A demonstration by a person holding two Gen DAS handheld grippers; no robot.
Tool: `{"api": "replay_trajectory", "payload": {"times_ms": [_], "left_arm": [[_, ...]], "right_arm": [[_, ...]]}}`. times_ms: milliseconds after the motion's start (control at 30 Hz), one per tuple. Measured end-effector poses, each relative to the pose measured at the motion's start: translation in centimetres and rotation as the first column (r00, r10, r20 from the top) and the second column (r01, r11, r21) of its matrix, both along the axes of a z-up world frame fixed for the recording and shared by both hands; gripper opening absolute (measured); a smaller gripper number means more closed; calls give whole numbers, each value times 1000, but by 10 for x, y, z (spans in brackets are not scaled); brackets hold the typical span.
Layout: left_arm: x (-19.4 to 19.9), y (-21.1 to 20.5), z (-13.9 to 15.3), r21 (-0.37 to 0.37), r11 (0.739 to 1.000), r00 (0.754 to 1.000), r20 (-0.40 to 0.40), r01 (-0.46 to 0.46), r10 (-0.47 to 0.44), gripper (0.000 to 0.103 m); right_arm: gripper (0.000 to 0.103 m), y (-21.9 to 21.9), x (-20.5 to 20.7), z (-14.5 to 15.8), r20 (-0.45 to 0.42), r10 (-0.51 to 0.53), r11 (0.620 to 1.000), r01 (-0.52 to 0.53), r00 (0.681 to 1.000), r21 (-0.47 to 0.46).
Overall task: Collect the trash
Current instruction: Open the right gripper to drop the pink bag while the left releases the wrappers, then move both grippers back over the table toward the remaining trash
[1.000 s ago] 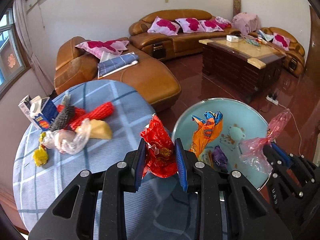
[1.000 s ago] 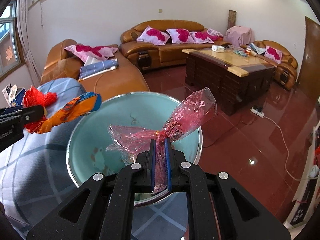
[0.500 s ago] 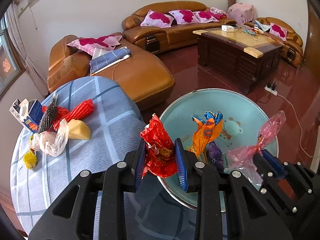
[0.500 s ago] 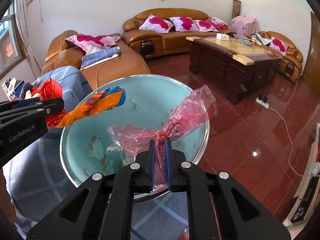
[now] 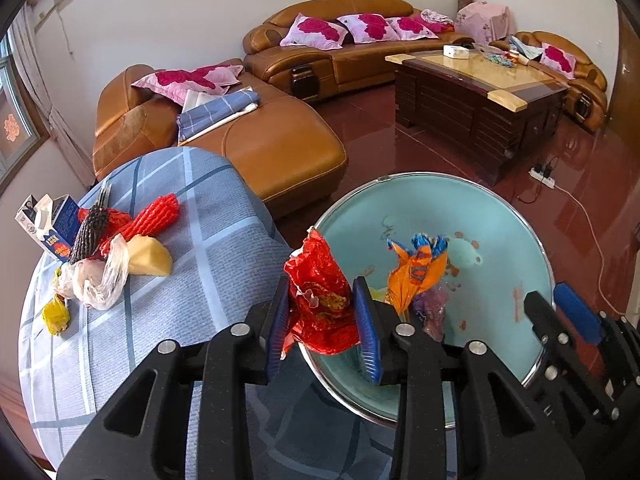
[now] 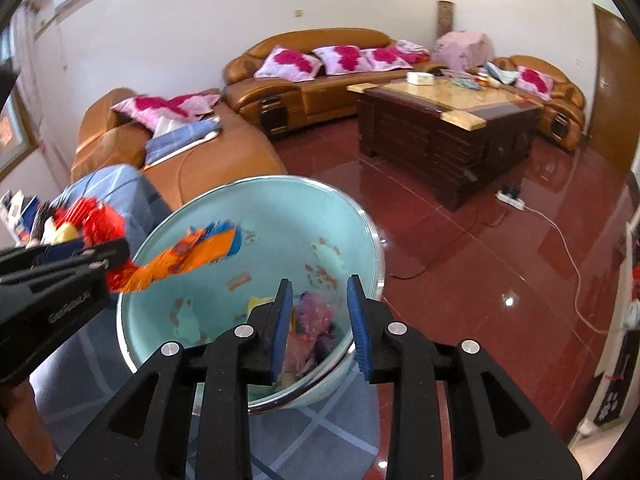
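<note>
A light blue basin stands at the table's right edge. My left gripper is shut on a crumpled red foil wrapper at the basin's near-left rim; an orange-and-blue wrapper sticks out beside it. My right gripper is open and empty over the basin. The pink plastic bag lies inside the basin below it, with other scraps.
More trash lies on the blue checked tablecloth at the left: a red foam net, a yellow piece, a clear bag, a small carton. Beyond are leather sofas and a coffee table.
My right gripper has opened and the pink bag has dropped into the basin. My left gripper still holds the red wrapper and has come closer to the basin.
</note>
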State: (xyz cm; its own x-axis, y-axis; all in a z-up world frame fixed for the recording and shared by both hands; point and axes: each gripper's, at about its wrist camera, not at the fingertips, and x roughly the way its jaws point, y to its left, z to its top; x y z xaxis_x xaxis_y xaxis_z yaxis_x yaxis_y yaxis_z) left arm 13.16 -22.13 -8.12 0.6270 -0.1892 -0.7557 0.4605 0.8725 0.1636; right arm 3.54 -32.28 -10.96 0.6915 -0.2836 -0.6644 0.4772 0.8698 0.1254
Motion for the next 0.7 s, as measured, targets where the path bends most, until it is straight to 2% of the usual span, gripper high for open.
{"api": "replay_trajectory", "payload": {"times_ms": [133,300,367,433,600,700], "left_arm": [[-8,-3,6,-11,1000,999,28,25,-24,59],[-14,2,17,-10,1000,997,71,7,-6,77],[-16,7,21,-10,1000,996,91,-10,11,79],[-16,14,24,-10,999,994,102,-31,32,86],[-12,34,31,-24,997,992,98,-79,81,88],[-10,44,33,-30,995,989,106,-96,99,92]], "right_arm": [[30,-9,-6,2,21,-50,999,50,999,21],[32,-10,-12,6,47,-71,997,70,996,25],[34,-10,-15,8,61,-71,997,69,996,25],[37,-8,-15,11,74,-66,998,65,995,23],[50,1,-18,18,105,-52,999,52,993,2],[54,5,-19,21,109,-48,999,49,993,-10]]}}
